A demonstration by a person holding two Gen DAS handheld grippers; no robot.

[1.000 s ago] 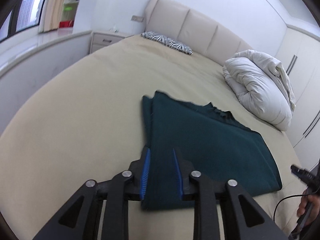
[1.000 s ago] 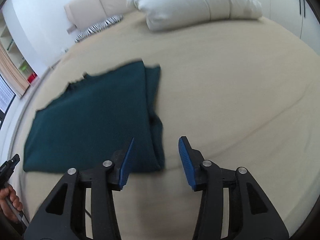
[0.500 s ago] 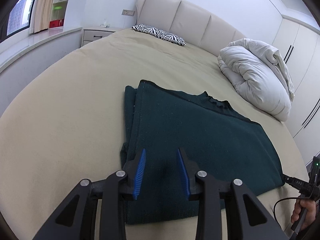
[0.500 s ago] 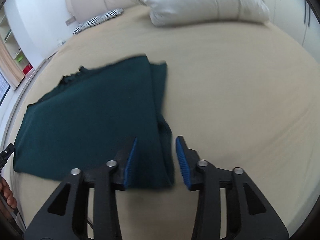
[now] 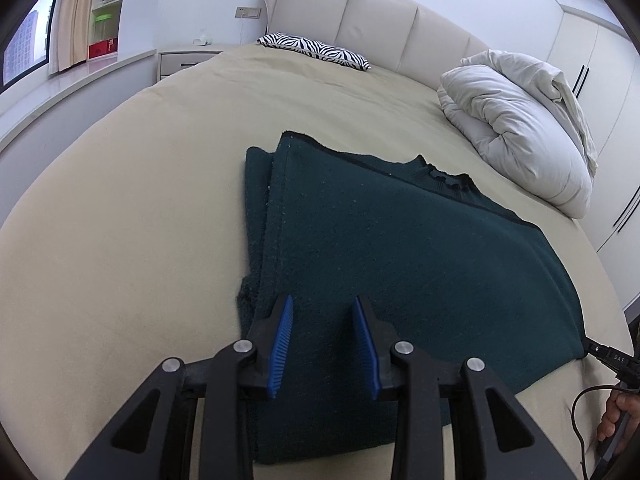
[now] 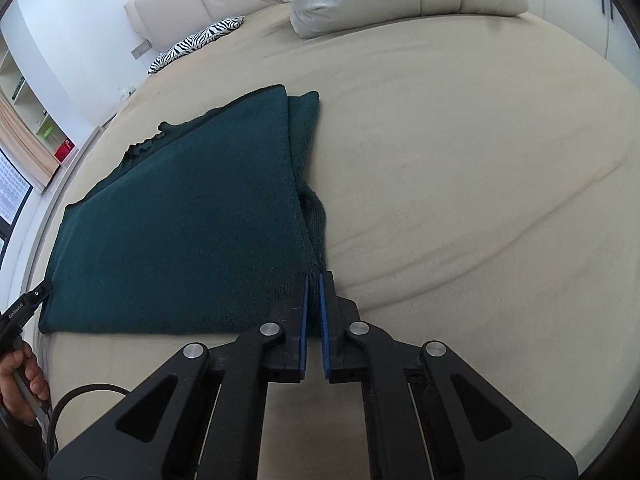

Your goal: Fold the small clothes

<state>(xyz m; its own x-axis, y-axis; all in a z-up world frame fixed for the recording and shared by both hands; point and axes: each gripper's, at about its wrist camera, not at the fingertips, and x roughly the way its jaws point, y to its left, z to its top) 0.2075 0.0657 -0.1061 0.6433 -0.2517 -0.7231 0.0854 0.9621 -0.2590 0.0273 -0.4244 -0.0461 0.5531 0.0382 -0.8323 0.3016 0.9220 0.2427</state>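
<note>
A dark green knitted sweater [image 5: 400, 264] lies flat on the beige bed, sleeves folded in along its sides; it also shows in the right wrist view [image 6: 188, 216]. My left gripper [image 5: 322, 312] is open, its blue pads over the sweater's near left hem. My right gripper [image 6: 314, 280] is shut on the sweater's near right corner, with cloth pinched between the pads.
The beige bed sheet [image 5: 120, 208] spreads all around the sweater. A rolled white duvet [image 5: 516, 120] lies at the far right, and a zebra pillow [image 5: 316, 49] lies by the headboard. A nightstand [image 5: 184, 60] and a window ledge stand to the left.
Both grippers moved forward onto the sweater's near edge. The right gripper closed from wide open onto the near right corner. The left gripper opened slightly wider.
</note>
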